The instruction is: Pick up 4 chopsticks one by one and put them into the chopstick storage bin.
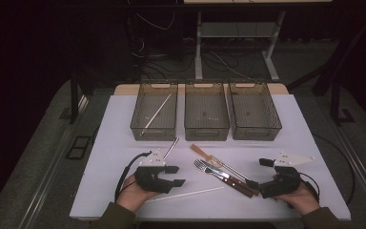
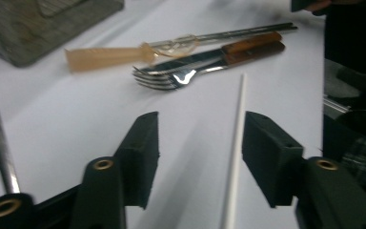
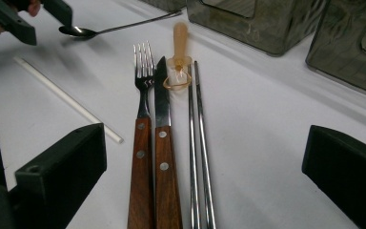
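Observation:
On the white table (image 1: 124,191) my left gripper (image 1: 176,175) stands open, and in the left gripper view a white straw (image 2: 237,138) runs on the table between its jaws, near the right one. My right gripper (image 1: 259,172) is open too. Its jaws straddle the wooden handles of a fork (image 3: 143,81) and a knife (image 3: 162,100) and a pair of metal chopsticks (image 3: 193,119), touching none of them. An amber plastic utensil (image 3: 180,38) lies at the chopsticks' far end. A metal spoon (image 1: 170,148) rests just beyond the left gripper.
Three smoky plastic bins stand in a row at the back: left (image 1: 154,131), middle (image 1: 206,131), right (image 1: 255,131). A second white straw (image 1: 158,113) leans inside the left bin. Bare table lies to the left and right of the cutlery. Cables and desk legs show on the floor behind.

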Demonstrator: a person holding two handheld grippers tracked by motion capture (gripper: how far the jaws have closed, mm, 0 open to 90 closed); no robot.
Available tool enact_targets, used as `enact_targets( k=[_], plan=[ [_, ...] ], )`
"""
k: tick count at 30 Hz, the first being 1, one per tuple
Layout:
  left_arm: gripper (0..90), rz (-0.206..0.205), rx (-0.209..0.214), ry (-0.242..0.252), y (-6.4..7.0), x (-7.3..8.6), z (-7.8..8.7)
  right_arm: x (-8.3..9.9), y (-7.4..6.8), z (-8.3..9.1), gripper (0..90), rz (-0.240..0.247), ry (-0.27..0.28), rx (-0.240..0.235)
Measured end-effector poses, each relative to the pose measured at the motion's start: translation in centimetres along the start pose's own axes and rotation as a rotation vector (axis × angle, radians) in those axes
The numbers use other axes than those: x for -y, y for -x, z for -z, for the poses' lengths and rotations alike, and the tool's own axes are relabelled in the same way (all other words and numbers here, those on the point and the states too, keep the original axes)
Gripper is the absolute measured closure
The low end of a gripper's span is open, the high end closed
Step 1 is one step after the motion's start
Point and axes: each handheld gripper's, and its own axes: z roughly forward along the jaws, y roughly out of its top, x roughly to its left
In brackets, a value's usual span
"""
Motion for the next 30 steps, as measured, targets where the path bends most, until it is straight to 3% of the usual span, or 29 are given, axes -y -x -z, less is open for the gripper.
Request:
enact_targets(
  k=[6,14,30],
  plan=[
    [60.8,-0.044,0.009,-0.058,0.8,0.5,-0.5,0.0,0.1,0.1,1.3,-0.005,0.003,0.004],
    [70.5,-0.09,0.055,-0.137,1.3,0.7,-1.4,0.0,0.0,0.1,1.3,-0.002,0.003,0.006],
    [78.1,-0.132,0.036,-0.217,1.6,1.0,-2.6,0.0,0.0,0.0,1.3,0.001,0.0,0.004]
  ],
)
